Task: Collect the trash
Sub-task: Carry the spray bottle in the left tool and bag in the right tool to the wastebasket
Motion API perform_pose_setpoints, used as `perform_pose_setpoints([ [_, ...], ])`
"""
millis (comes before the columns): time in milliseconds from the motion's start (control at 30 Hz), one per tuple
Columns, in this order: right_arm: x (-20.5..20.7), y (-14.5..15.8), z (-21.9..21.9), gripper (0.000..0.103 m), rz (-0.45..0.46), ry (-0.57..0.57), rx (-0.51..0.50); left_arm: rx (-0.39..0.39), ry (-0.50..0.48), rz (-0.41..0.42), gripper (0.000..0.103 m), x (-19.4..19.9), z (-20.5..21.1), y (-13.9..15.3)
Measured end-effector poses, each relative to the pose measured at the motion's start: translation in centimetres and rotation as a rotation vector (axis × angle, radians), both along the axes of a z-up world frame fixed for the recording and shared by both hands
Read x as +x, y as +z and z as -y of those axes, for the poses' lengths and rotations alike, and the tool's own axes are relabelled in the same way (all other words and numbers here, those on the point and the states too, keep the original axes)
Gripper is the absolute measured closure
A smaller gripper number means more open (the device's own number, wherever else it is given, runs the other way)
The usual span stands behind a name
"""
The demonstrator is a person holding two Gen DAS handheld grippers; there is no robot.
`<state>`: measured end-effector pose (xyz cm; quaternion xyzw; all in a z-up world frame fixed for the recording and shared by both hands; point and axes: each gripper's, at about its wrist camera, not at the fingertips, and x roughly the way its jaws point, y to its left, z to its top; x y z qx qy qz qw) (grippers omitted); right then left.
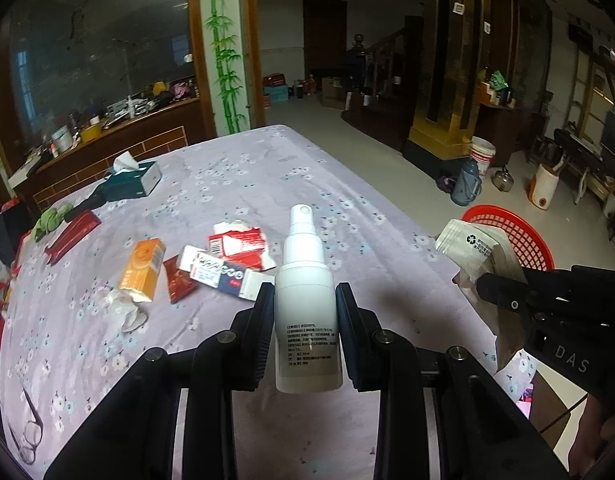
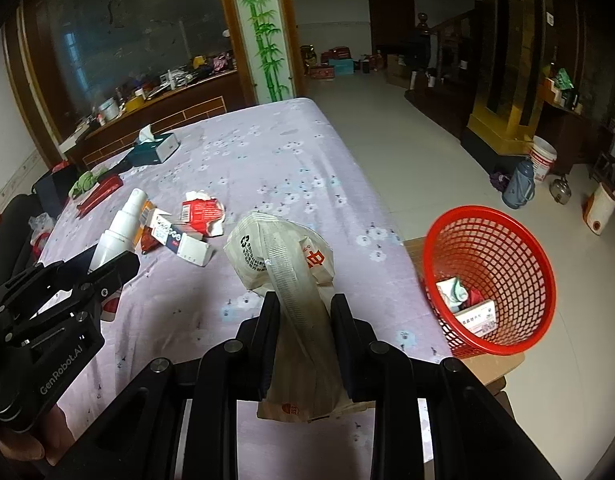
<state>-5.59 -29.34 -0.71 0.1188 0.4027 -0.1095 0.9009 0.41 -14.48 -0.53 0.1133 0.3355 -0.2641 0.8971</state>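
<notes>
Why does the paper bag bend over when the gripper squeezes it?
The paper bag is probably thin and floppy: its top droops forward beyond the right gripper. It looks creased and flattened, so likely empty and light. It may crumple rather than slip.

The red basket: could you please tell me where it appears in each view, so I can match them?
Left wrist: red basket at the right edge, mostly hidden behind the paper bag.
Right wrist: basket lower right, beyond the table's corner.
Shared landmark: the tissue box.
</notes>
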Motion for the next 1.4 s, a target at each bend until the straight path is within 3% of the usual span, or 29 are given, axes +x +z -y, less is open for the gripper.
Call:
perform_pose_setpoints([
  [1400, -5.0, -0.8, 7.3, 0.075, -0.024, -0.191, 0.018, 0.022, -0.210, -0.030, 0.074, -2.2, 8.9, -1.6],
])
